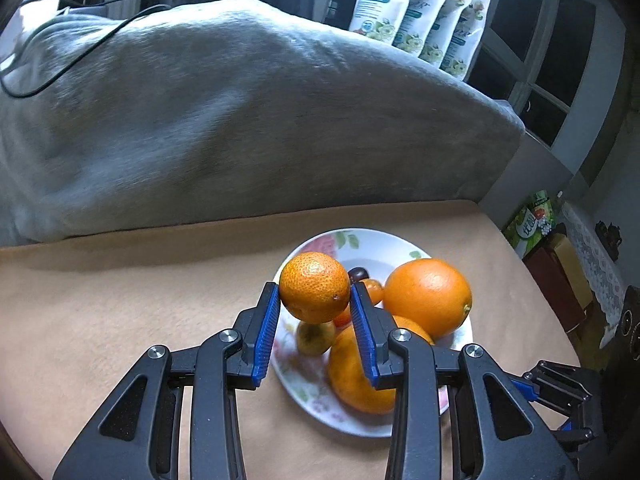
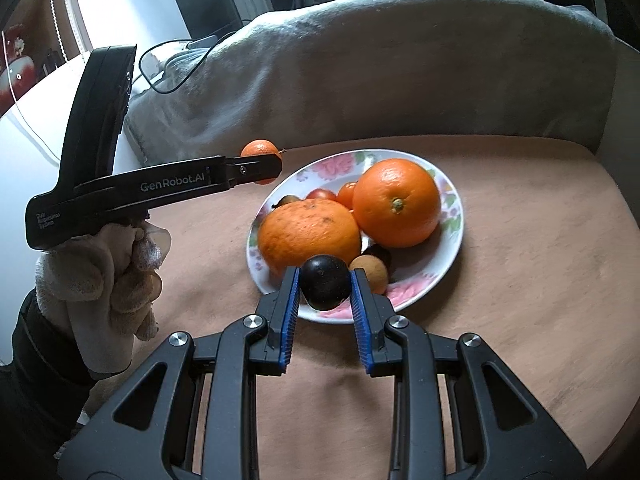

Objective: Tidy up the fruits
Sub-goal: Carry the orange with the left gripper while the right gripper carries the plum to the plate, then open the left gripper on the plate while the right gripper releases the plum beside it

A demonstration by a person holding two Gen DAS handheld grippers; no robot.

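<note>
A floral plate (image 1: 316,396) (image 2: 448,264) on the tan table holds two large oranges (image 2: 396,202) (image 2: 308,234), small red tomatoes (image 2: 347,194), a brown longan (image 2: 372,274) and other small fruit. My left gripper (image 1: 315,300) is shut on a small tangerine (image 1: 314,286) and holds it above the plate's left rim. From the right wrist view this left gripper (image 2: 272,166) hangs left of the plate with the tangerine (image 2: 259,150) between its fingertips. My right gripper (image 2: 325,286) is shut on a dark plum (image 2: 325,282) over the plate's near edge.
A grey blanket-covered cushion (image 1: 240,120) rises behind the table. Several white floral pouches (image 1: 416,12) stand behind it. A black cable (image 1: 60,68) lies on the blanket. A gloved hand (image 2: 104,280) holds the left gripper. Boxes (image 1: 532,224) sit beyond the table's right edge.
</note>
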